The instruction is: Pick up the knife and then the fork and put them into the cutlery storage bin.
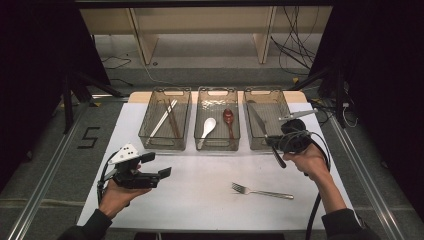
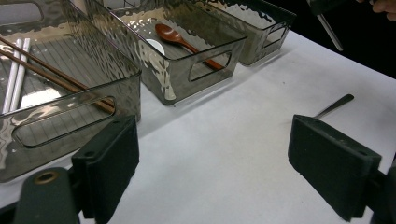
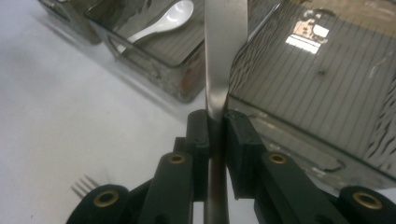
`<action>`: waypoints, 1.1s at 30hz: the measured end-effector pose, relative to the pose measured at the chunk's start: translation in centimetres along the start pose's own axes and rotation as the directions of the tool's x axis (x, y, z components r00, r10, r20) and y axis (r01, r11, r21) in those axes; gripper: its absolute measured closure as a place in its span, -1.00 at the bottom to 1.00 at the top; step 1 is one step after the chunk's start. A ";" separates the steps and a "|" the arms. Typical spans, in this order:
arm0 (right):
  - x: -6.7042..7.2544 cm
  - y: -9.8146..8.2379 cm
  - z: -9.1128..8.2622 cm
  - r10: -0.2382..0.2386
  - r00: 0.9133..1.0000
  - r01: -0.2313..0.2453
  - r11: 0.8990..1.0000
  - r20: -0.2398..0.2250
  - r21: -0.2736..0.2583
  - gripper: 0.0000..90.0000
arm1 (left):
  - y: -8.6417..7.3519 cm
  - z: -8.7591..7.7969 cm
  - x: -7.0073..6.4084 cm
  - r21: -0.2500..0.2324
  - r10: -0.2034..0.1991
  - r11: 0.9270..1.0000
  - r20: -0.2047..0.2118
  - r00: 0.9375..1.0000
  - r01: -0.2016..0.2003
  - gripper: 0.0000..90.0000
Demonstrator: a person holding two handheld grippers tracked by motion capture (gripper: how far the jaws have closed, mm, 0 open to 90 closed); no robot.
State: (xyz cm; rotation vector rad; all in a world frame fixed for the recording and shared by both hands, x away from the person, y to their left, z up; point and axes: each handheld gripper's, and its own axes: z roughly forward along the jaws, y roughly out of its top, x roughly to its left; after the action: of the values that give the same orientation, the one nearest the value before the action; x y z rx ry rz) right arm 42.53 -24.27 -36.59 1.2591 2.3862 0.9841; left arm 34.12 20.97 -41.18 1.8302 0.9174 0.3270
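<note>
In the high view the right claw [image 1: 274, 141] is clenched on a table knife [image 1: 261, 127] above the near edge of the right bin [image 1: 285, 107]. The knife's long axis runs on a diagonal: its blade points up and away to the left, over the bin's inside, and its dark handle end sticks out toward the person and slightly right, over the white surface [image 1: 200, 185]. The left claw [image 1: 159, 166] hovers low over the surface near the person, jaws apart, nothing between them. A fork [image 1: 261, 191] lies flat on the surface, tines to the left, well apart from both claws. The left bin [image 1: 142, 122] holds chopsticks [image 1: 167, 119]; the middle bin [image 1: 237, 120] holds a white spoon [image 1: 207, 129] and a brown spoon [image 1: 228, 120].

In the left gripper view the left claw [image 2: 233, 172] stands wide and released over bare surface. The knife's handle end [image 2: 329, 30] hangs in the upper right corner, and the fork's handle tip [image 2: 337, 103] peeks out past the right jaw.

In the right gripper view the right claw [image 3: 215, 133] pinches the knife [image 3: 224, 51] at the neck, the blade running straight up the frame along the jaws' own line, crossing between the middle and right bins. The fork's tines [image 3: 84, 185] show at lower left.
</note>
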 end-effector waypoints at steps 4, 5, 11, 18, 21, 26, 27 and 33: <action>-0.7 1.2 0.1 0.014 1.000 -0.014 1.000 0.018 -0.016 0.80 | 0.0 -0.1 0.0 -0.001 0.001 1.000 0.001 1.000 -0.001 -0.65; -0.9 1.5 0.1 0.019 1.000 -0.018 1.000 0.021 -0.020 0.80 | 0.0 -0.1 -0.1 0.003 0.004 1.000 0.001 1.000 -0.004 -0.65; -1.8 3.0 0.5 0.047 0.998 -0.045 0.998 0.045 -0.044 0.80 | -0.1 -0.3 -0.1 -0.001 0.002 1.000 0.000 1.000 -0.002 -0.65; -3.0 4.6 1.0 0.088 0.993 -0.083 0.994 0.074 -0.074 0.80 | -0.1 -0.4 -0.2 -0.005 0.002 1.000 0.001 1.000 -0.002 -0.65; -3.6 5.3 1.3 0.104 0.991 -0.097 0.992 0.088 -0.079 0.80 | -0.1 -0.4 -0.1 -0.009 -0.001 1.000 -0.002 1.000 0.001 -0.65; -4.1 6.3 1.8 0.122 0.987 -0.113 0.989 0.102 -0.092 0.80 | -0.1 -0.4 -0.1 -0.008 -0.004 1.000 -0.004 1.000 0.004 -0.65; -4.2 6.4 1.9 0.125 0.986 -0.116 0.989 0.106 -0.092 0.80 | -0.1 -0.4 -0.1 -0.008 -0.004 1.000 -0.004 1.000 0.003 -0.65; -4.8 7.0 2.8 0.147 0.981 -0.137 0.987 0.127 -0.089 0.80 | -0.1 -0.5 0.0 -0.013 -0.005 1.000 -0.005 1.000 0.004 -0.65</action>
State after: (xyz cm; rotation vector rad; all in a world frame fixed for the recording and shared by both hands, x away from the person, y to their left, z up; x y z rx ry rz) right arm 51.21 -24.14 -34.26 1.4341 2.1596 0.9913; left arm 33.75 21.28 -41.09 1.8162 0.9211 0.3345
